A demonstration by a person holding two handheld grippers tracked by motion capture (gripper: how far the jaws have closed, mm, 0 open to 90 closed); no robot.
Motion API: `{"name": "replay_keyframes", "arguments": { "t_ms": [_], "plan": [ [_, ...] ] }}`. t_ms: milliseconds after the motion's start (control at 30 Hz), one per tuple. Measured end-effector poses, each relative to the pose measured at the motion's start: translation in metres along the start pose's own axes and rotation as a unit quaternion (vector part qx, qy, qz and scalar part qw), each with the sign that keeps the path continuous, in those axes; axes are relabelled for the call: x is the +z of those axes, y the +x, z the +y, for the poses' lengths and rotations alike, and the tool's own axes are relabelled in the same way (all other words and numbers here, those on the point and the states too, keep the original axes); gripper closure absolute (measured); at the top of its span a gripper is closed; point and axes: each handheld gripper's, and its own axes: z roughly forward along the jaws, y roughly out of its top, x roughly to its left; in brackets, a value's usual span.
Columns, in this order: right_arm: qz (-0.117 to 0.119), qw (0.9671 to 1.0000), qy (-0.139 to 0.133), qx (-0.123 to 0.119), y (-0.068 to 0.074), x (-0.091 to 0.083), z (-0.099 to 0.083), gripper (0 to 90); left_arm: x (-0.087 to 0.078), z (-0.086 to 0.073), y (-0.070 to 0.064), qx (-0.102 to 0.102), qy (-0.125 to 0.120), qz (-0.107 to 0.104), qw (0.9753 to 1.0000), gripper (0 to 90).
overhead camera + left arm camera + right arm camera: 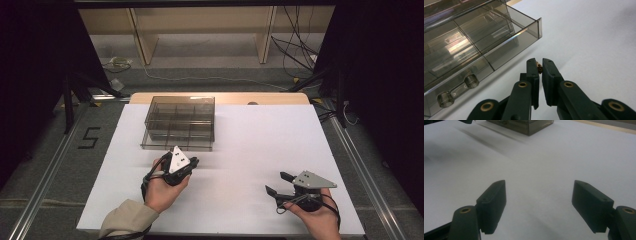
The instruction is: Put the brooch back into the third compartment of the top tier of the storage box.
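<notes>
The left gripper point(540, 67) has its jaws nearly together, pinching a tiny brass-coloured part point(539, 67) right at the tips, just off the near front corner of the smoky transparent compartment box point(474, 45). The part looks like a small metal fitting (too small to say which kind). I judge it light, hard and rigid, so it won't crush, but being smooth and round it could easily twist or shoot out of so shallow a pinch. A steady squeeze across its middle, held level, seems the safest hold while it travels over the box wall. The box itself looks like thin stiff plastic, light enough to slide if bumped. The right gripper point(280, 186) rests low over the white table point(250, 145), jaws wide apart and holding nothing.
</notes>
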Motion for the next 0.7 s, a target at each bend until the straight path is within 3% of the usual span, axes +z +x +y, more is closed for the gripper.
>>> {"name": "replay_keyframes", "arguments": {
  "t_ms": [700],
  "plan": [
    [0.0, 1.0, 0.0, -0.001, 0.0, 0.0001, 0.0, 28.4, -0.0022, 0.0043, 0.0008, 0.004, -0.009, 0.003, 0.9999, 84.1]
  ]
}}
